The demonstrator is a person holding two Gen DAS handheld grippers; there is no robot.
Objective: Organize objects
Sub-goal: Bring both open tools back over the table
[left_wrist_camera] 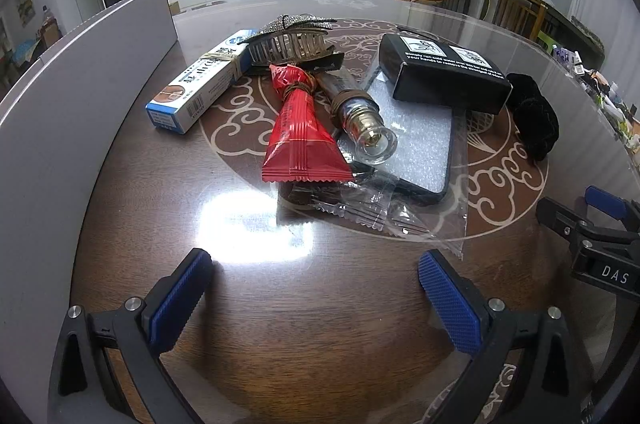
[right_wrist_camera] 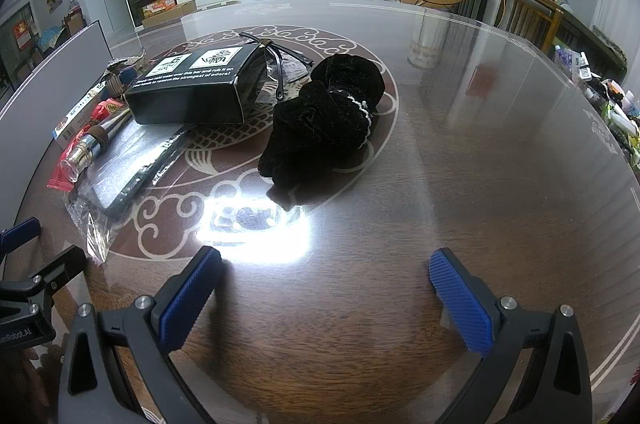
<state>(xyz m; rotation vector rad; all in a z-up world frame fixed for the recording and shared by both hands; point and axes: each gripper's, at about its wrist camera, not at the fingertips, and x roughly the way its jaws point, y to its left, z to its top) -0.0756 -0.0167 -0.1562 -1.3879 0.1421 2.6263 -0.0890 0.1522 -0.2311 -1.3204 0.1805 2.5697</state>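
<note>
A pile of small objects lies mid-table. In the left wrist view I see a red snack packet [left_wrist_camera: 298, 132], a clear-capped bottle [left_wrist_camera: 360, 118], a white and blue box [left_wrist_camera: 200, 84], a hair claw [left_wrist_camera: 286, 42], a black box [left_wrist_camera: 444, 74], a bagged phone case [left_wrist_camera: 412, 148] and a black velvet scrunchie [left_wrist_camera: 534, 114]. My left gripper [left_wrist_camera: 314, 290] stands open and empty, short of the packet. In the right wrist view the scrunchie [right_wrist_camera: 326, 122] lies ahead of my open, empty right gripper [right_wrist_camera: 326, 286], beside the black box [right_wrist_camera: 192, 90] and glasses [right_wrist_camera: 280, 64].
A grey upright panel [left_wrist_camera: 80, 96] curves along the table's left side. Small clutter [right_wrist_camera: 616, 108] lines the far right rim. The other gripper shows at each view's edge: the right one [left_wrist_camera: 600, 236], the left one [right_wrist_camera: 24, 288]. Glossy wood table [right_wrist_camera: 480, 184] stretches right of the pile.
</note>
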